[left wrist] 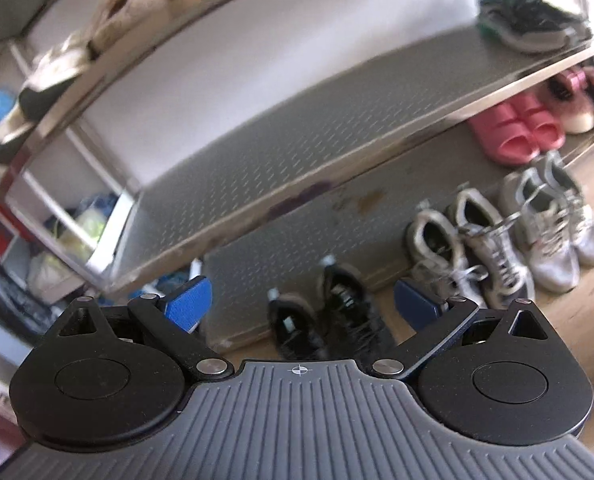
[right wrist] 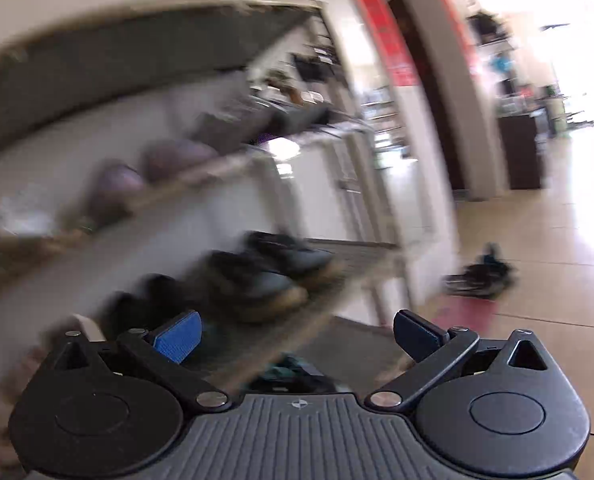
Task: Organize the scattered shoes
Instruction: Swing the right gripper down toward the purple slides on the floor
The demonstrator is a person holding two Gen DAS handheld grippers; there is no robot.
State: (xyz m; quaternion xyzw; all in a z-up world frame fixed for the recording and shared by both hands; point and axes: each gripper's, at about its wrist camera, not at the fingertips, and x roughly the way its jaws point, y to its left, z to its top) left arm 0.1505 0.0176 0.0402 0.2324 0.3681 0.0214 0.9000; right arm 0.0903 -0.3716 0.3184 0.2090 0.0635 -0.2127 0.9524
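In the left wrist view my left gripper [left wrist: 303, 304] is open and empty, above a pair of black sneakers [left wrist: 329, 316] on the floor by the shoe rack [left wrist: 297, 128]. Two pairs of silver-grey sneakers [left wrist: 509, 236] stand in a row to the right. A dark sneaker with teal trim [left wrist: 529, 16] sits on the middle shelf. Pink slides [left wrist: 517, 132] and pink-white shoes [left wrist: 577, 100] are on the bottom shelf. In the blurred right wrist view my right gripper [right wrist: 297, 336] is open and empty beside dark shoes [right wrist: 265, 276] on a shelf. A dark shoe [right wrist: 481, 276] lies alone on the floor.
Fluffy beige slippers [left wrist: 145, 4] and other shoes [left wrist: 41, 84] fill the upper shelf. Bags and boxes [left wrist: 65, 248] sit left of the rack. In the right wrist view a red mat [right wrist: 465, 312] lies on the tiled floor [right wrist: 545, 240], with a doorway and a dark cabinet [right wrist: 521, 152] beyond.
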